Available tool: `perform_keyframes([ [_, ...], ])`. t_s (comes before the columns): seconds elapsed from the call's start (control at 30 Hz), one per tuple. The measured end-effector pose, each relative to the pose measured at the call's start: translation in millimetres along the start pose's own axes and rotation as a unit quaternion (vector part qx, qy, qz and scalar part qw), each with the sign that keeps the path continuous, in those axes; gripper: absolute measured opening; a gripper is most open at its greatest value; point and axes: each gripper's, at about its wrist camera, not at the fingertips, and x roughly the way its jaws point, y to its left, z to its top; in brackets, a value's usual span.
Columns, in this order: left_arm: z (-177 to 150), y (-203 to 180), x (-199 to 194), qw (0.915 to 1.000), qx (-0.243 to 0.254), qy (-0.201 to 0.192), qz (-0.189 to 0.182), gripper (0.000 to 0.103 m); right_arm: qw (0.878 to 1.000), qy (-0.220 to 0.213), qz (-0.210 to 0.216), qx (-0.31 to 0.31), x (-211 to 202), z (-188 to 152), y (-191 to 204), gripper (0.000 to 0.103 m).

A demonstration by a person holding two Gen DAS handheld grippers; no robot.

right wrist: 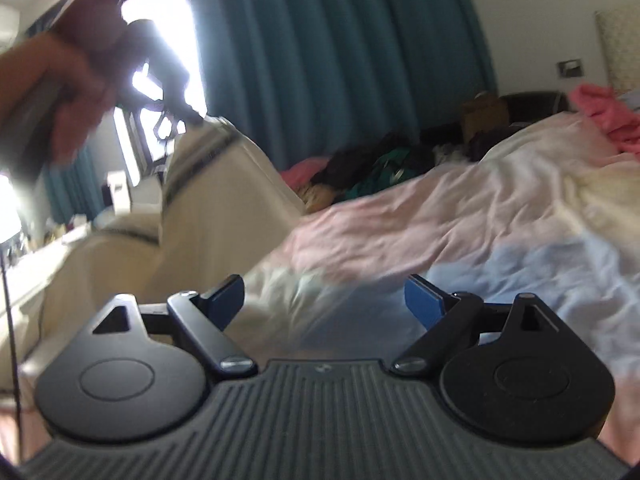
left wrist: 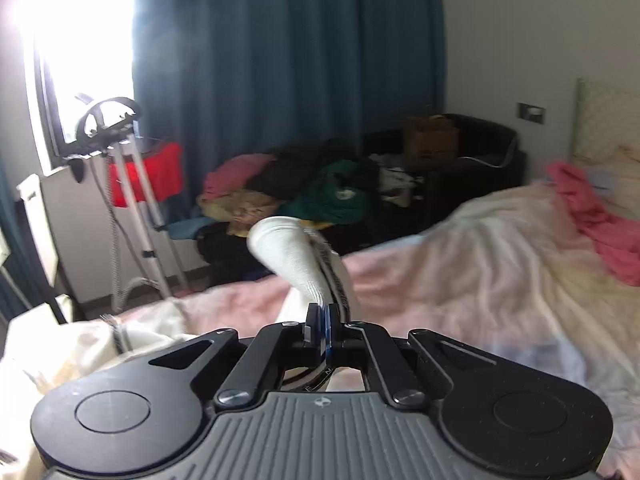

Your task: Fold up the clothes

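My left gripper [left wrist: 322, 326] is shut on a white garment with dark stripes [left wrist: 296, 256]; a ribbed fold of it sticks up from the jaws above the bed. In the right wrist view the same cream garment [right wrist: 224, 200] hangs lifted at the left, held up by the left gripper [right wrist: 172, 92] and the hand that holds it. My right gripper [right wrist: 324, 300] is wide open and empty, just above the pink and white bedsheet [right wrist: 460, 216]. More of the garment lies on the bed at the lower left [left wrist: 80, 344].
A pink garment [left wrist: 596, 216] lies on the bed at the far right. A pile of clothes [left wrist: 304, 192] and a dark chair [left wrist: 460, 160] stand behind the bed by the blue curtain [left wrist: 288, 60]. A steamer stand [left wrist: 132, 208] is by the window.
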Motion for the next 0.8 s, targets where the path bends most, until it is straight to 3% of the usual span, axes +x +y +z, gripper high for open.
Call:
perform_keyframes([
  [0.1, -50, -30, -7, 0.9985, -0.029, 0.019, -0.043, 0.002, 0.998, -0.045, -0.031, 0.030, -31, 14, -24, 0.089],
  [0.3, -150, -50, -10, 0.9923, -0.062, 0.058, -0.090, 0.005, 0.990, -0.029, -0.075, 0.114, -34, 13, -67, 0.091],
  [0.4, -181, -34, -25, 0.9883, -0.078, 0.072, -0.109, 0.020, 0.983, -0.019, -0.096, 0.156, -35, 12, -88, 0.091],
  [0.47, -199, -18, -42, 0.9859, -0.094, 0.081, -0.113, 0.030, 0.984, -0.010, -0.088, 0.154, -32, 6, -86, 0.091],
  [0.6, -224, 24, -91, 0.9867, -0.117, 0.078, -0.081, 0.045, 0.986, 0.019, -0.062, 0.151, -24, -5, -80, 0.090],
  [0.8, -246, 77, -159, 0.9897, -0.131, 0.038, 0.043, 0.058, 0.981, 0.089, -0.020, 0.172, -3, -24, -63, 0.090],
])
